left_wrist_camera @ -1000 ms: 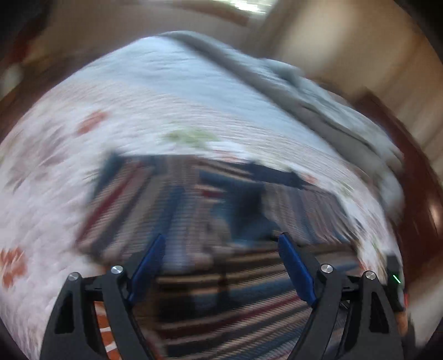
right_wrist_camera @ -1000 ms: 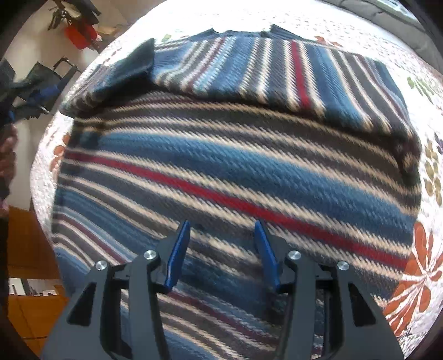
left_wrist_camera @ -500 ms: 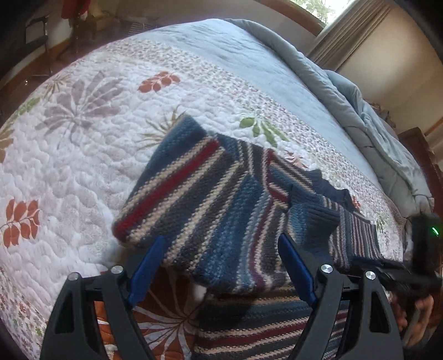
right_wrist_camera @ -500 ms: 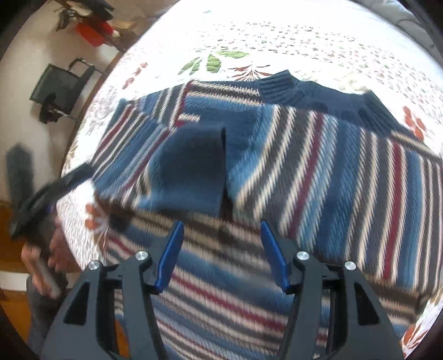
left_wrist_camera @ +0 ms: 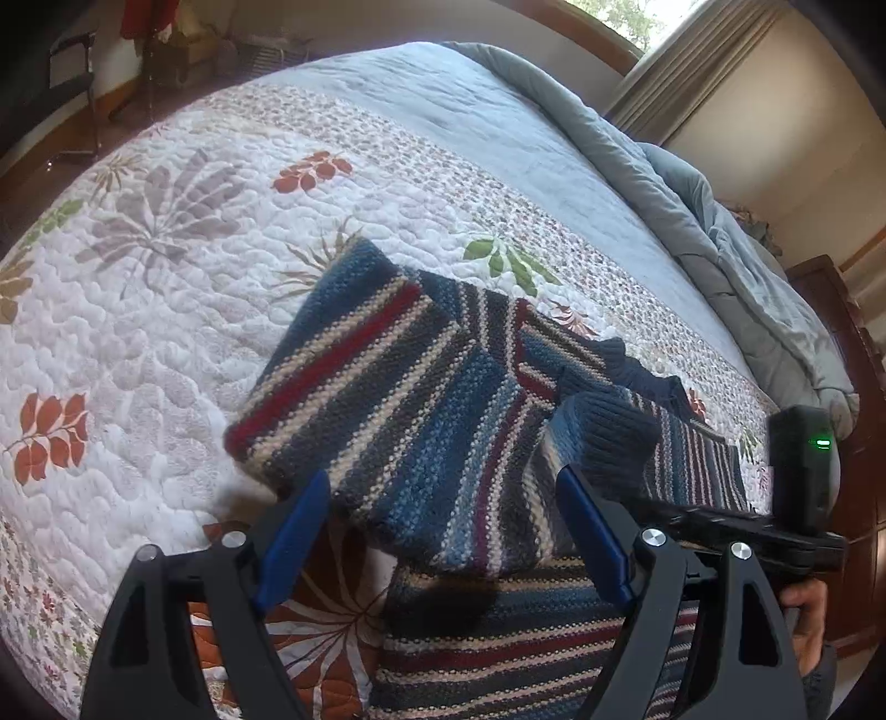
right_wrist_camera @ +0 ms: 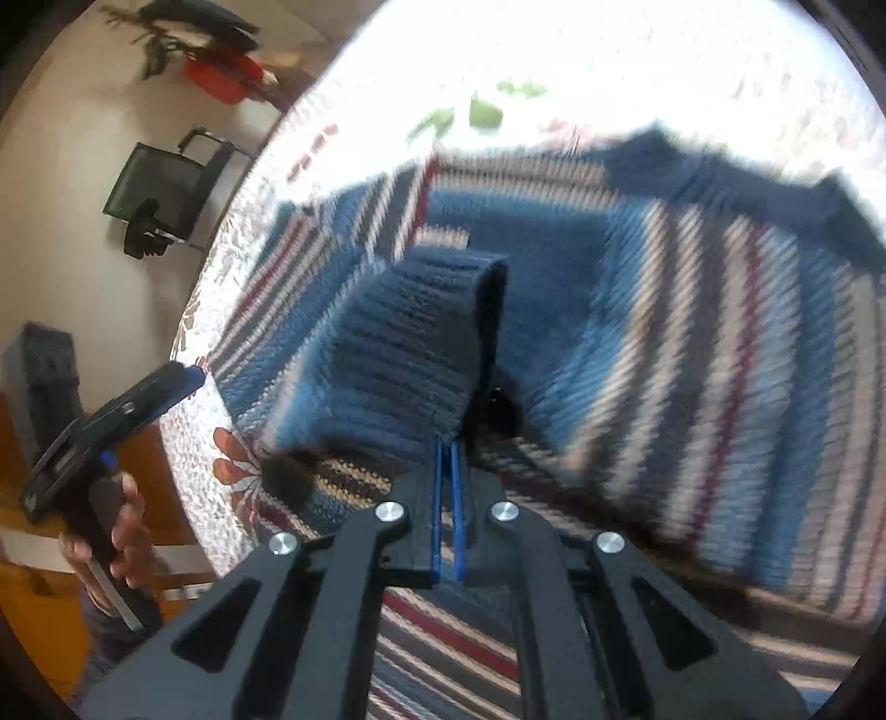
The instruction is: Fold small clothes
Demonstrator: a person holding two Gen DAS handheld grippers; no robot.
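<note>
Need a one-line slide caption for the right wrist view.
Right gripper jaws shut at the ribbed cuff of the striped sweater on the quilted bed.

Blur smears the sweater across the right wrist view, stripes streaking. Whether the shut right gripper pinches the cuff can't be told; the tips sit against its edge. The left wrist view's bottom edge cuts off the sweater's lower body. The hand is half hidden behind the left gripper.
</note>
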